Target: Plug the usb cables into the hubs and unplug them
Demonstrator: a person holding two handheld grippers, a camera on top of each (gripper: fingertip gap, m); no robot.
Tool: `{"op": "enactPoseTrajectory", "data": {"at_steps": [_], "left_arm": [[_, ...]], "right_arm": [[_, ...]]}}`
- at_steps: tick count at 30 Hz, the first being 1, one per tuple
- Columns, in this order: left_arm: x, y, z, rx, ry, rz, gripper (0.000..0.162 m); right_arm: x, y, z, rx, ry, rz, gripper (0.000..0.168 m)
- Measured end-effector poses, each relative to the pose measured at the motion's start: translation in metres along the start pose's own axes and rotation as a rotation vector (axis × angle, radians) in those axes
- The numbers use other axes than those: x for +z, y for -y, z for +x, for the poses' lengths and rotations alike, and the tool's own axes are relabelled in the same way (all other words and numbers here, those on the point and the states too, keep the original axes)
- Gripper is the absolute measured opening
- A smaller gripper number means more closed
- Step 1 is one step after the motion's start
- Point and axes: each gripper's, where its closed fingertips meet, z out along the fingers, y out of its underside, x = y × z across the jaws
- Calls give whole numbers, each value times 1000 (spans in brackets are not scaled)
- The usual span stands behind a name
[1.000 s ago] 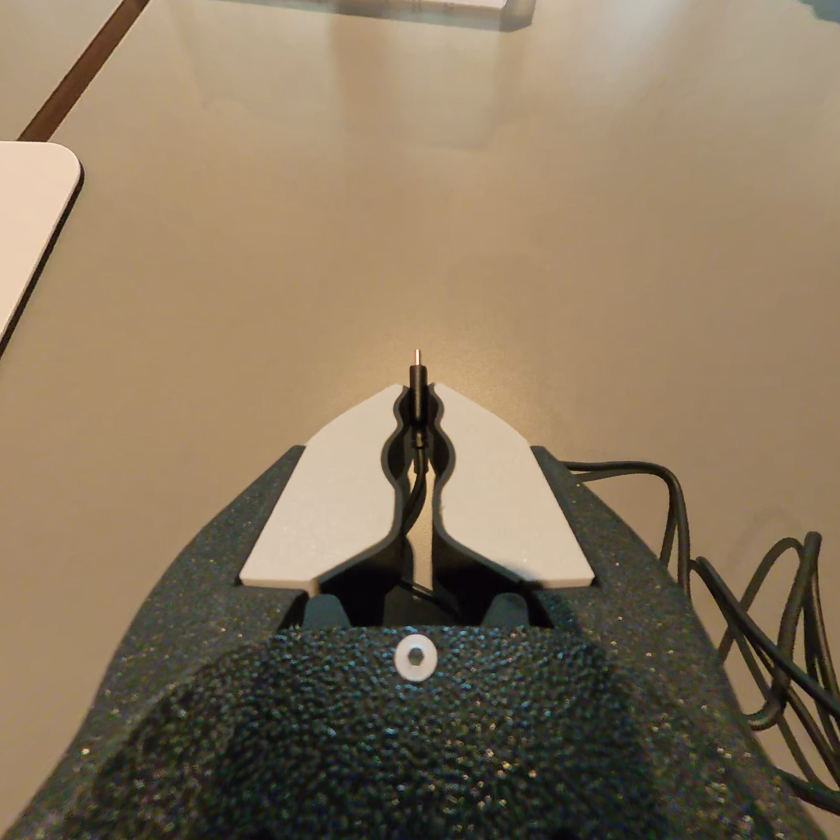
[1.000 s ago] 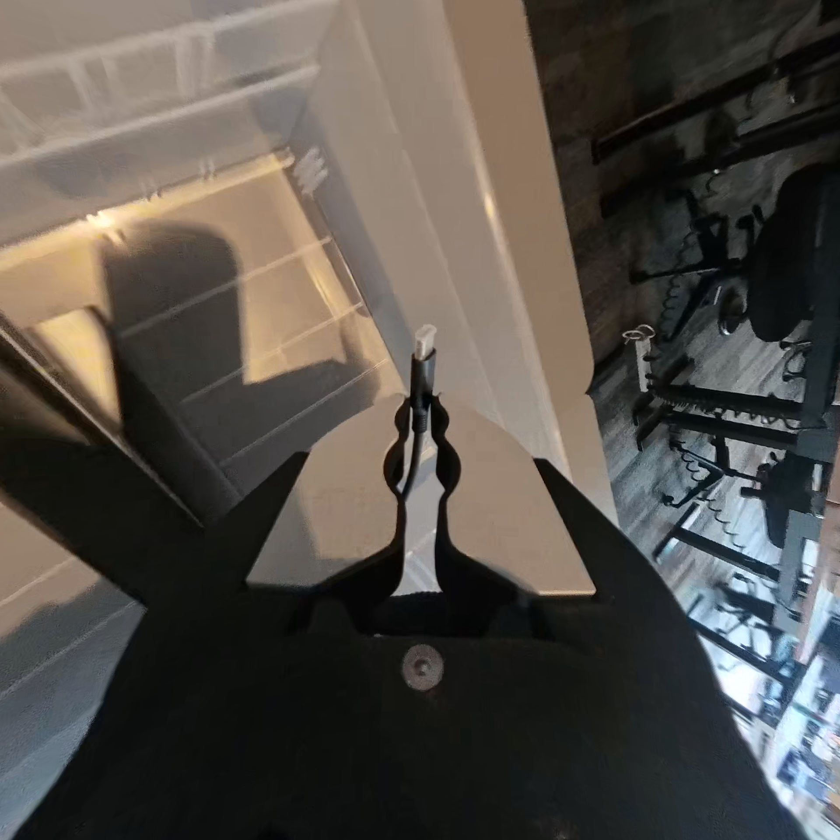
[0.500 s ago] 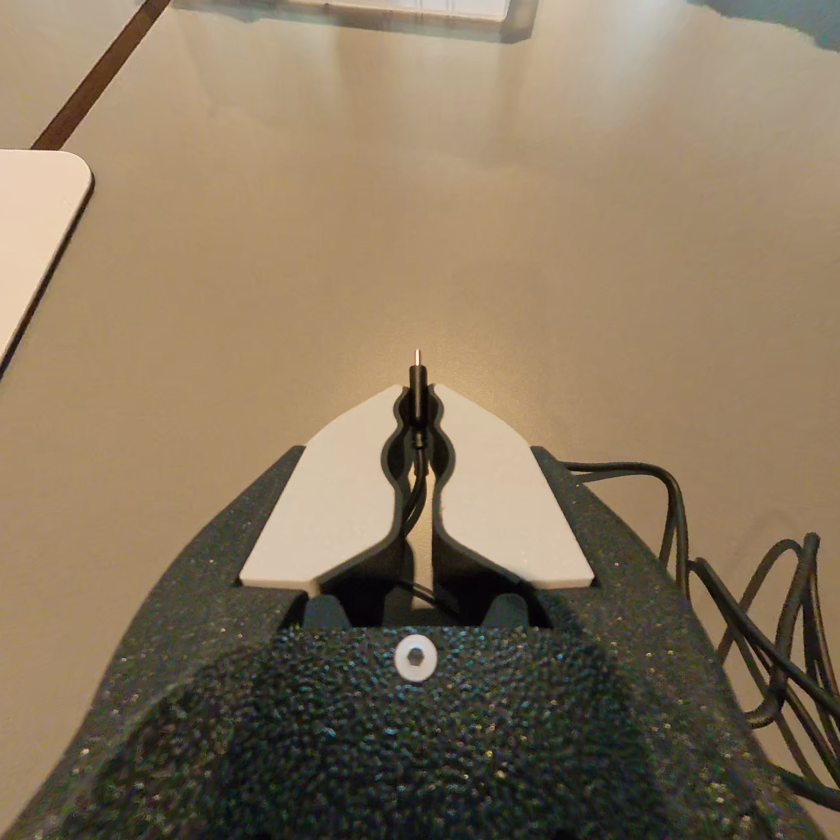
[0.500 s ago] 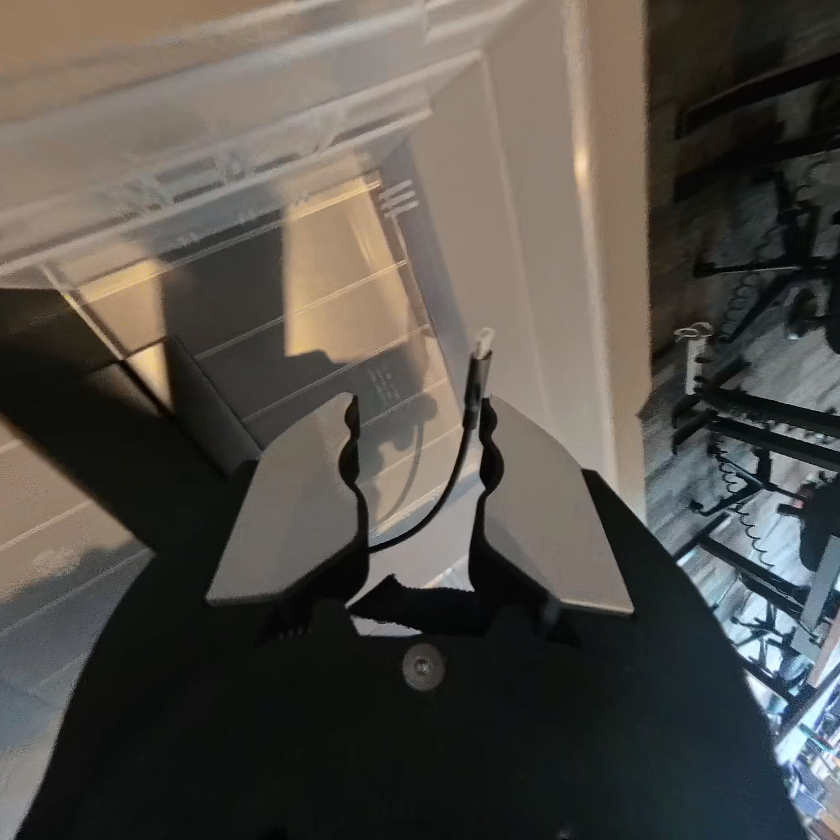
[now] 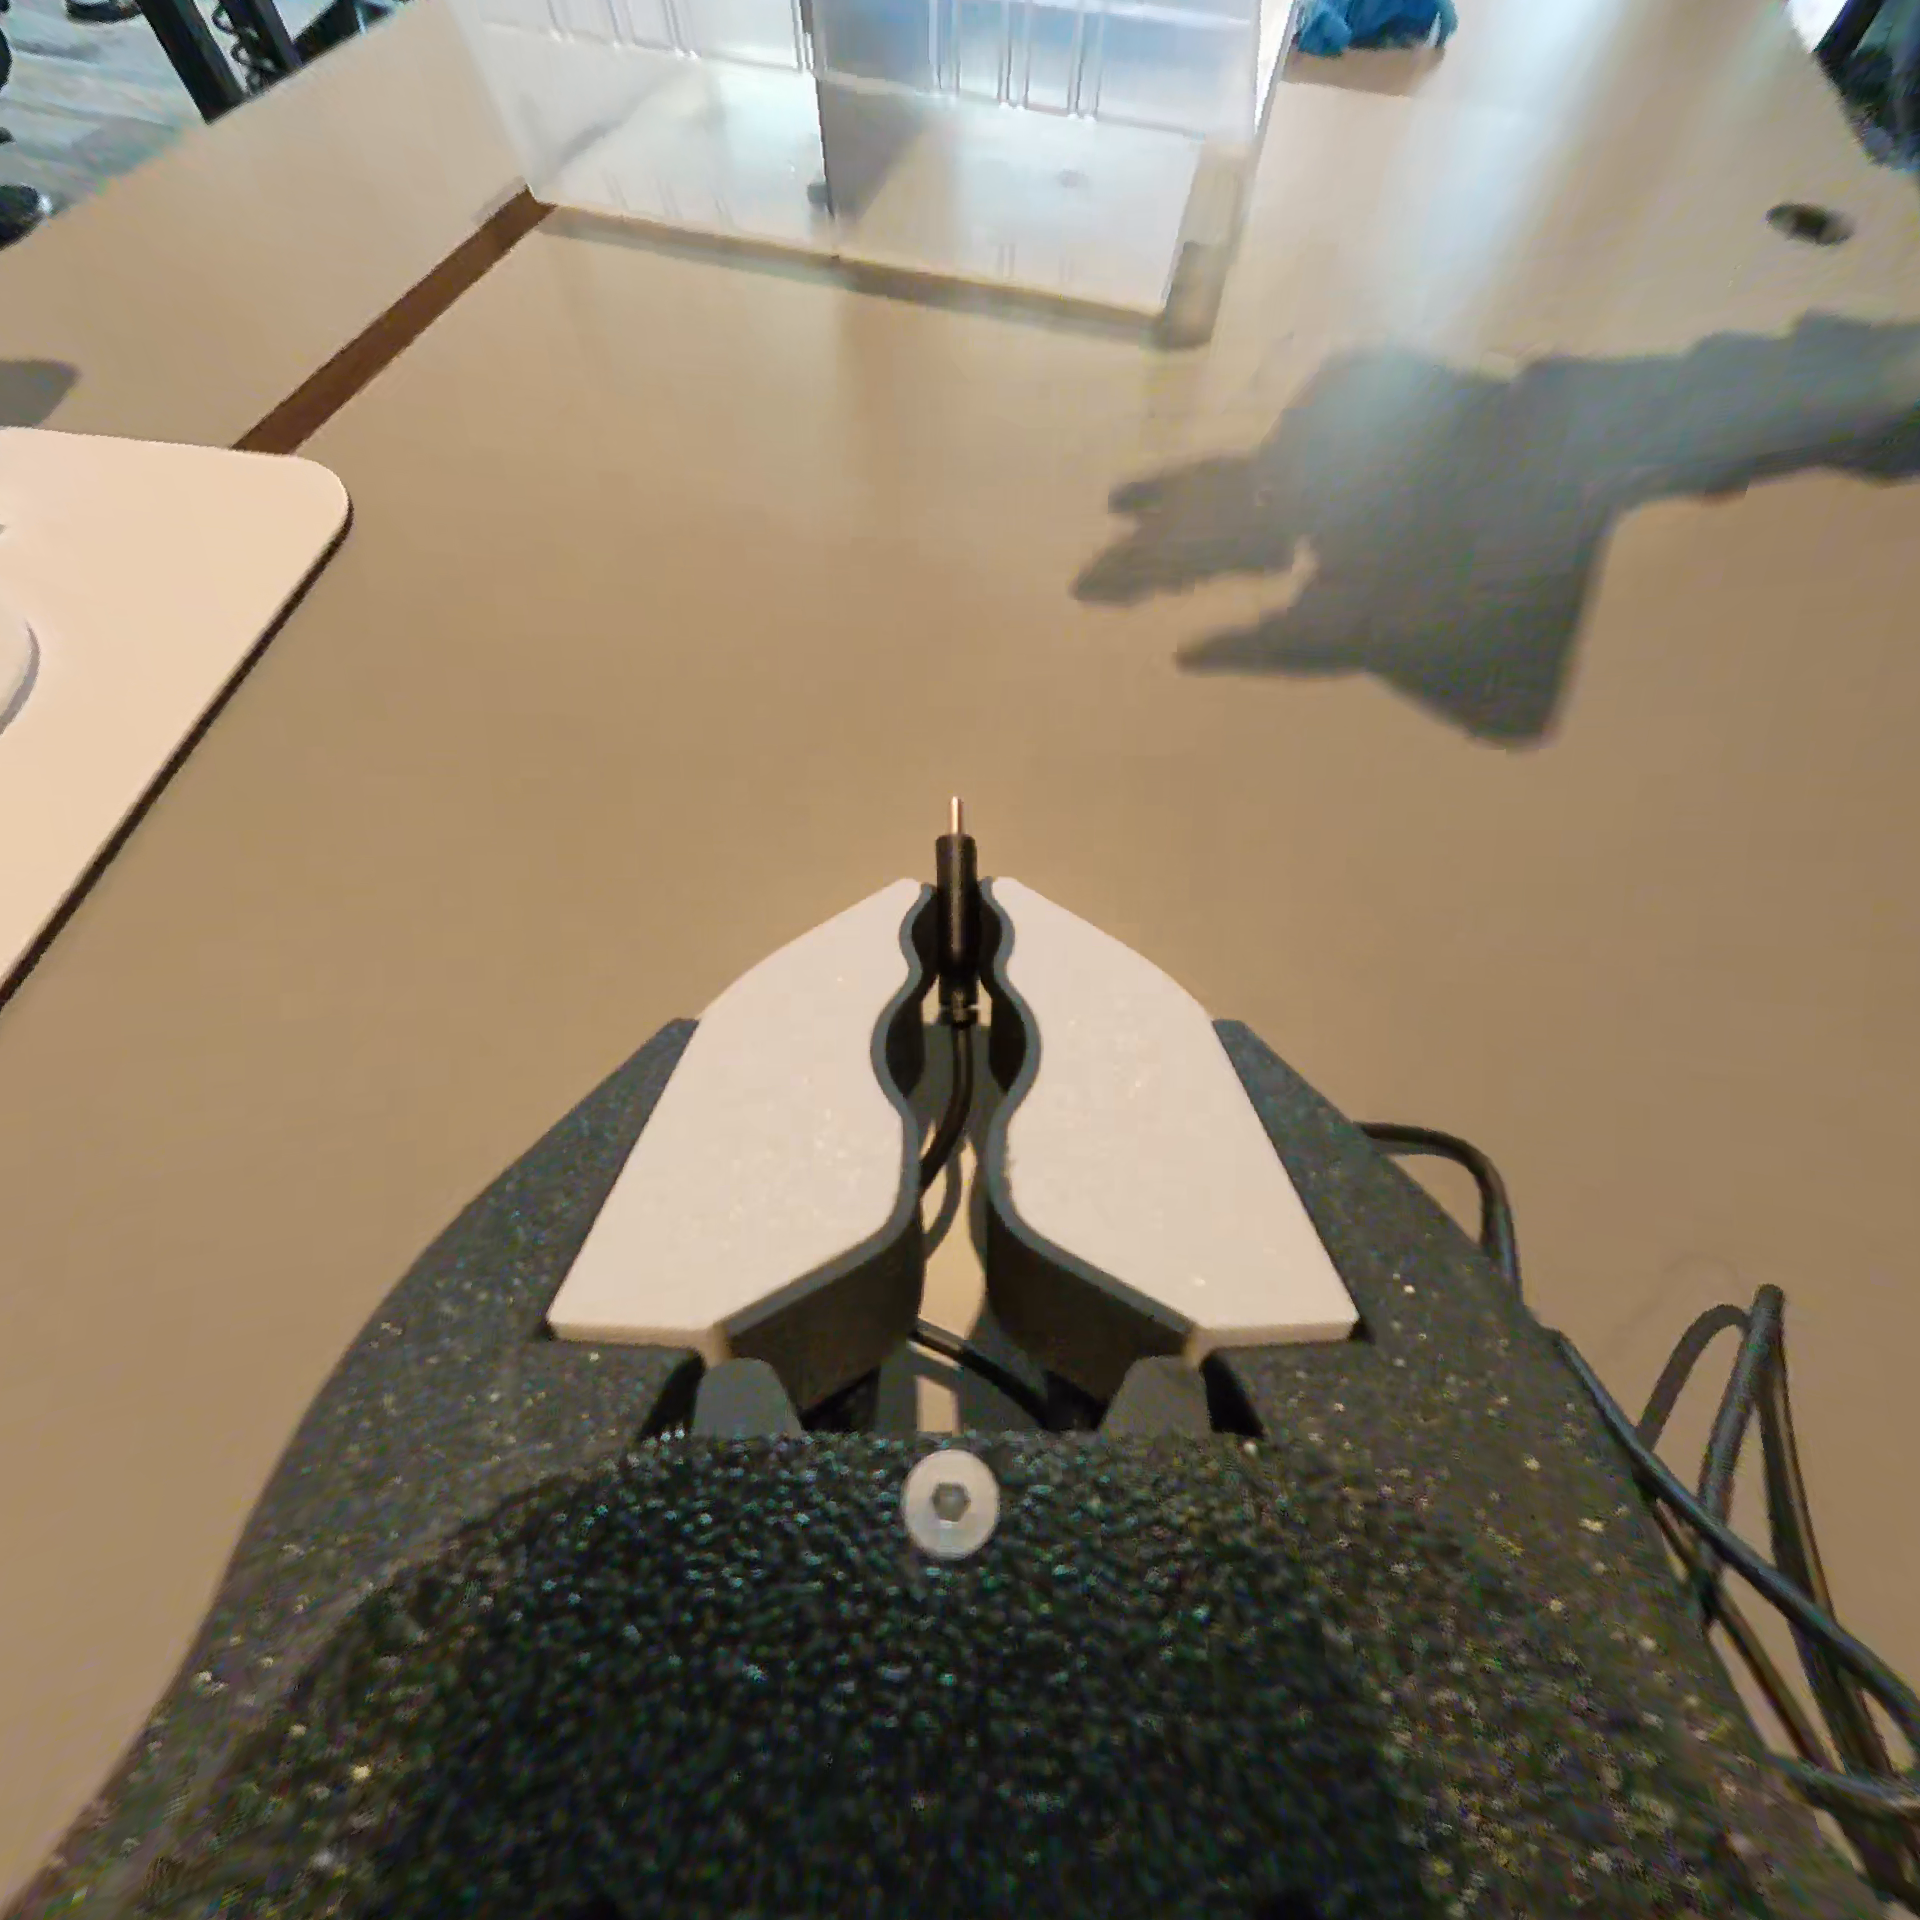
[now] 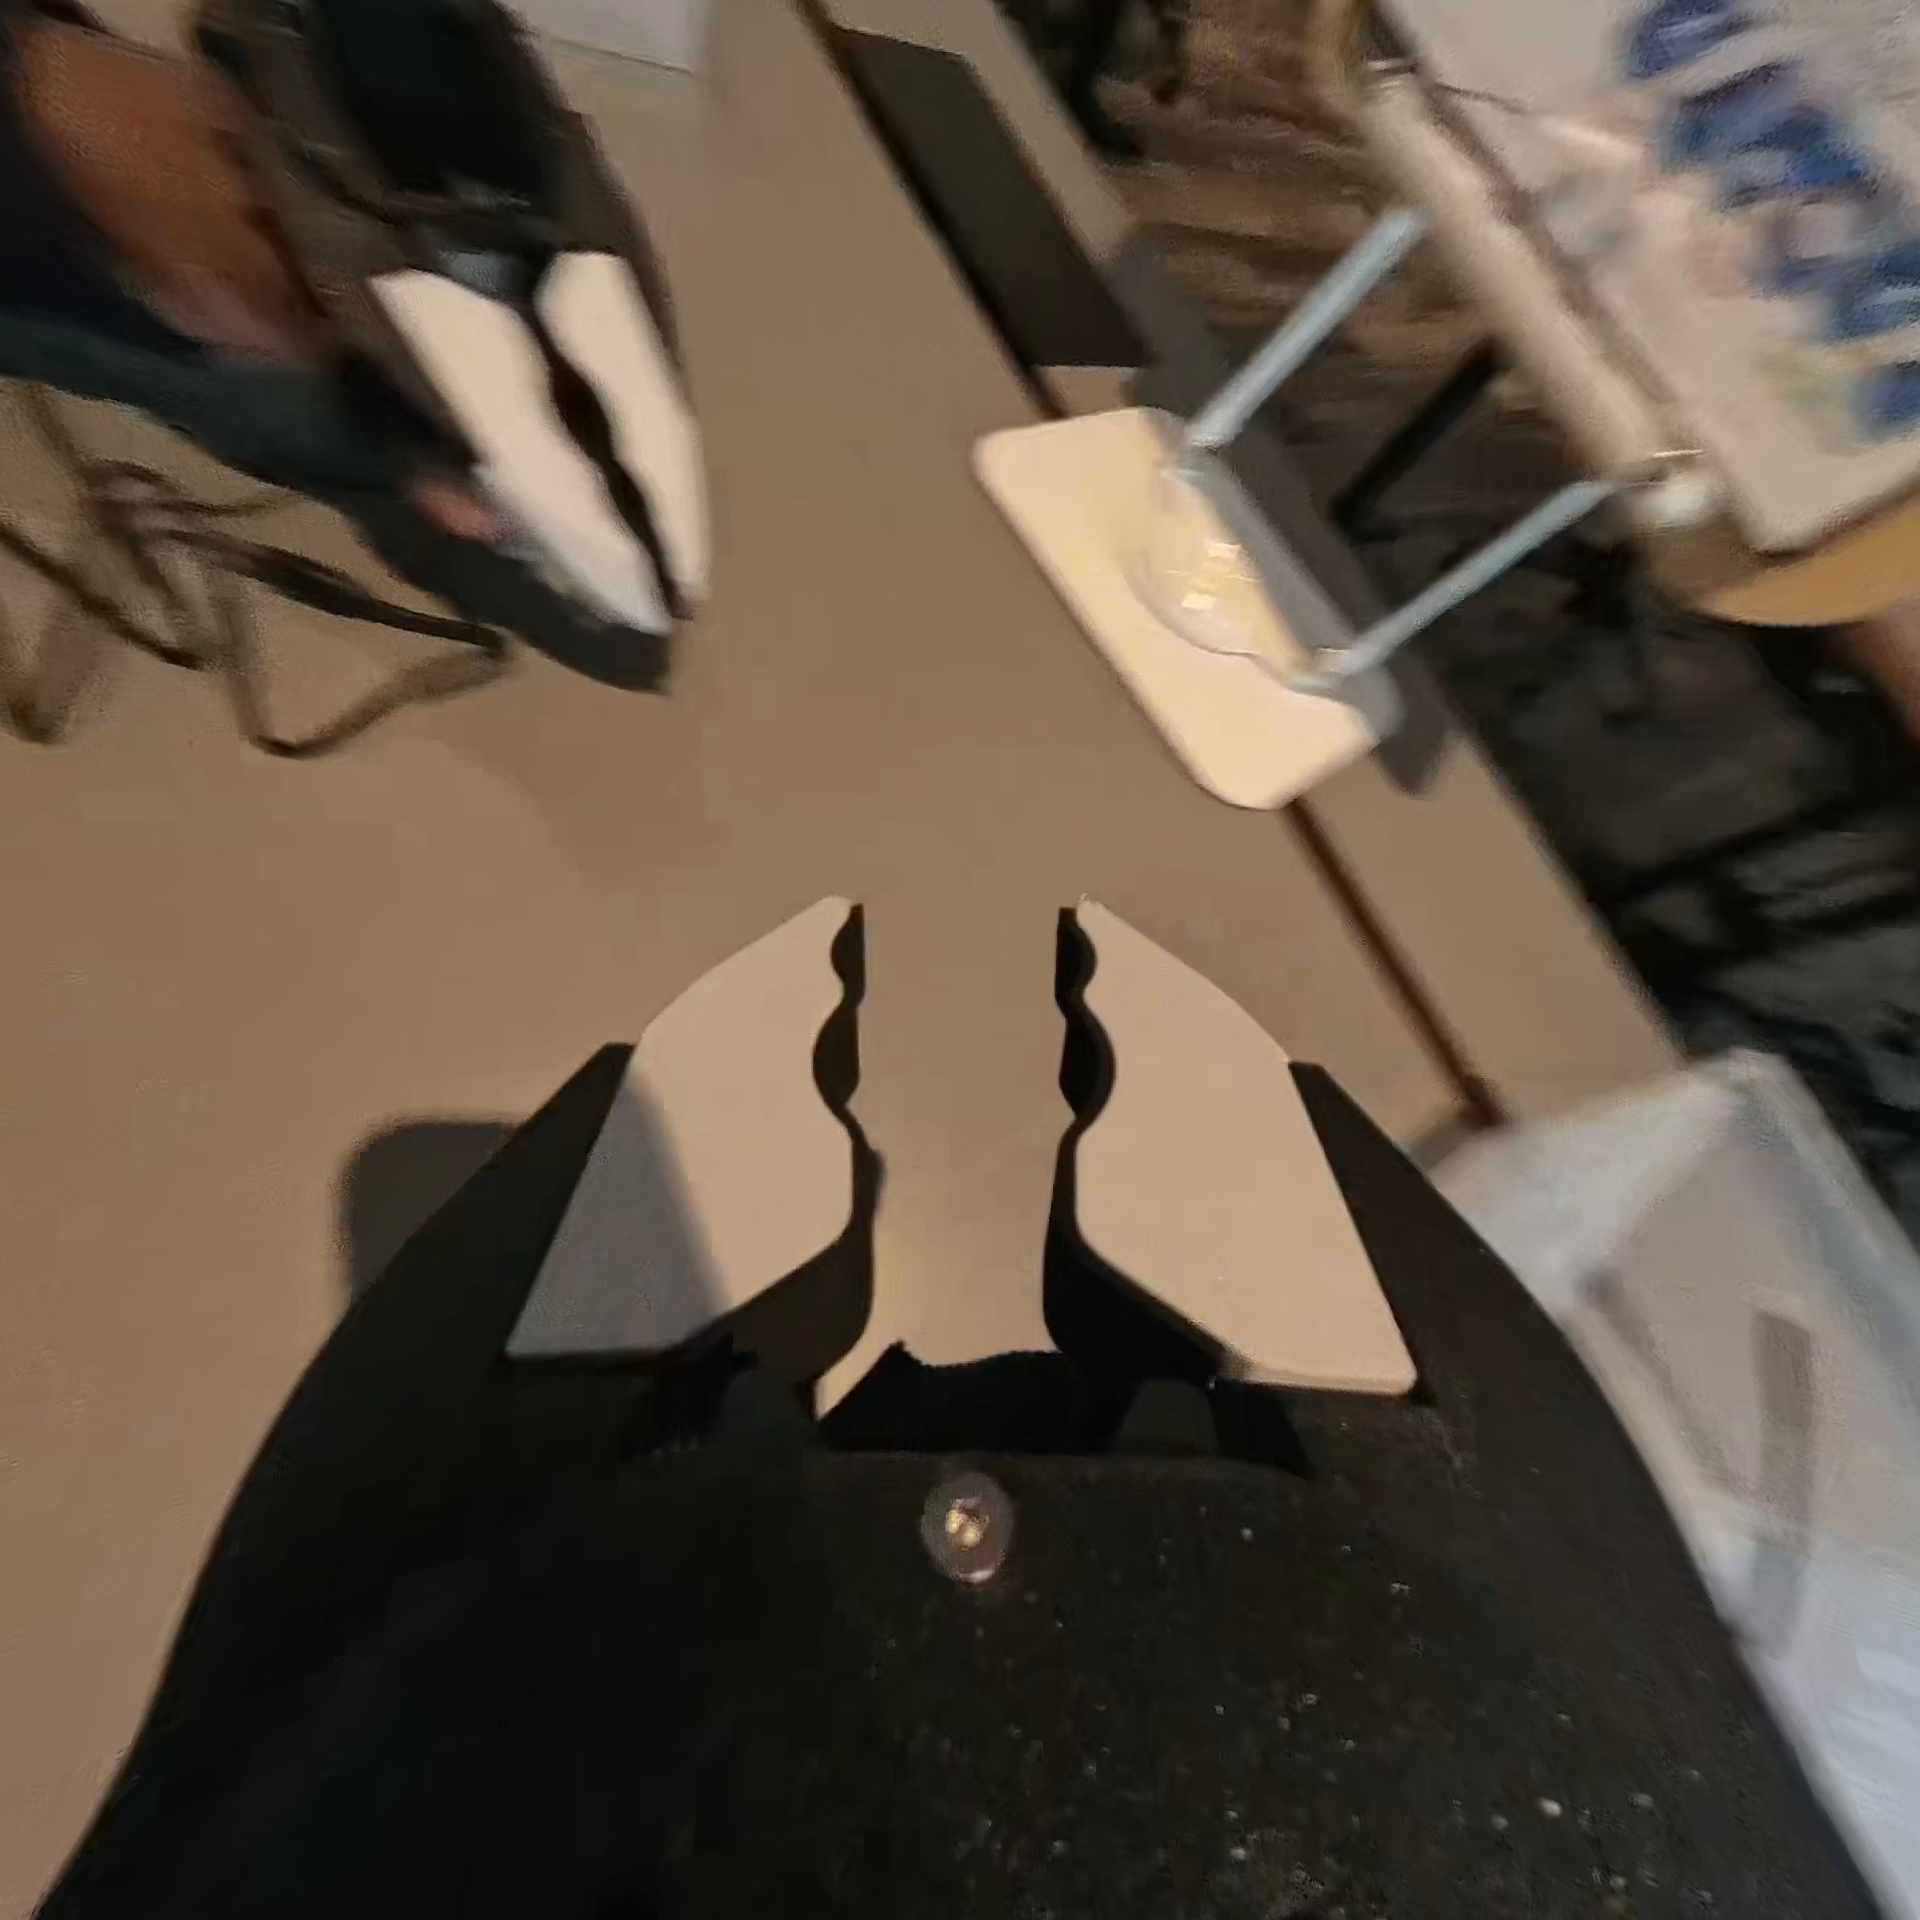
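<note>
My left gripper clamps the thin black cable plug pointing forward, ready for insertion; my right gripper gapes empty above the tan tabletop.

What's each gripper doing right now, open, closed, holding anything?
Left gripper: closed on a black cable plug, tip pointing forward.
Right gripper: open, nothing between its fingers.

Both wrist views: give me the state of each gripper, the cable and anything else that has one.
left gripper: shut on the black cable plug, above the table.
black cable plug: clamped, tip pointing forward, unplugged.
cable slack: loose loops on the table.
right gripper: open, empty.
clear plastic bin: upright; contents unclear.
</note>
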Motion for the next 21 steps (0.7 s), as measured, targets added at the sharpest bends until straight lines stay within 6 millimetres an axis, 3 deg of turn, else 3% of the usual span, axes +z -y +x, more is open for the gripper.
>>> {"op": "enactPoseTrajectory", "data": {"at_steps": [3, 7, 10, 15, 21], "left_arm": [[-3, 15, 6, -22, -20, 90, 6], [-12, 45, 18, -25, -58, 245, 6], [-21, 66, 30, -9, -94, 352, 6], [-43, 108, 59, -23, -225, 613, 6], [-56, 123, 69, 12, -243, 741, 7]], "right_arm": [[37, 2, -70, 121, 175, 22, 38], [79, 4, -127, 287, 353, 42, 48], [91, 11, -143, 315, 379, 74, 52], [96, 46, -157, 444, 497, 231, 58], [100, 67, -176, 457, 570, 294, 45]]}}
